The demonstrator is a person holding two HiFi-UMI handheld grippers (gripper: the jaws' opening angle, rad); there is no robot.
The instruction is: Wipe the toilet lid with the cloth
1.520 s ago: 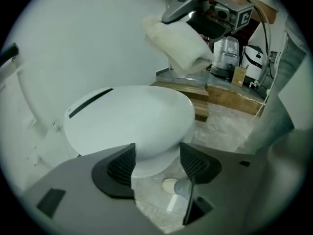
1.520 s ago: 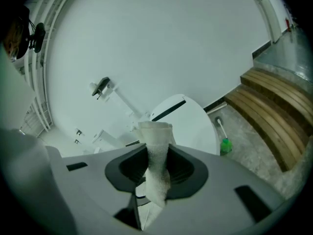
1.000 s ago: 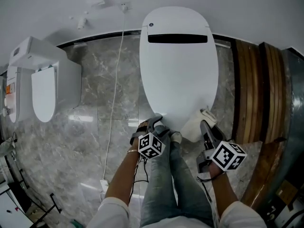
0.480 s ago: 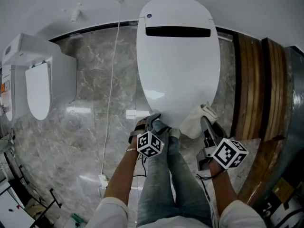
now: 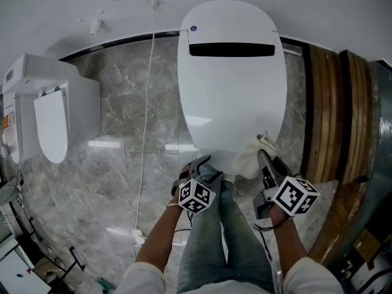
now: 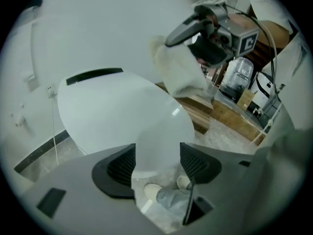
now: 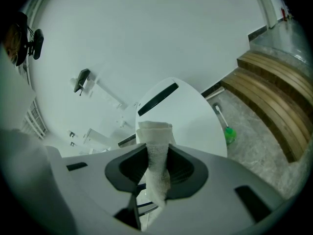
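At the near right edge of the toilet lid [image 5: 231, 97], the cloth [image 5: 248, 158] is resting against the rim, in the same place on the lid as one second ago. The right gripper [image 7: 157, 163] is keeping its fingers [image 7: 181, 168] closed on a folded strip of the cloth, which is standing up out of the narrow gap and hanging down below it. The left gripper [image 6: 157, 156] is remaining at the near front edge of the lid, just left of the cloth. Its fingers are standing moderately apart and gripping nothing, with the lid's front edge showing through the gap.

Only the framing is shifting: the lid is sitting slightly differently in the head view, while both grippers are holding station against it. Judged from this, the wiping stroke is not yet advancing. The cloth is covering only the near right rim, and the middle and far part of the lid, toward the dark slot [image 5: 231, 49], are likely still awaiting a pass.
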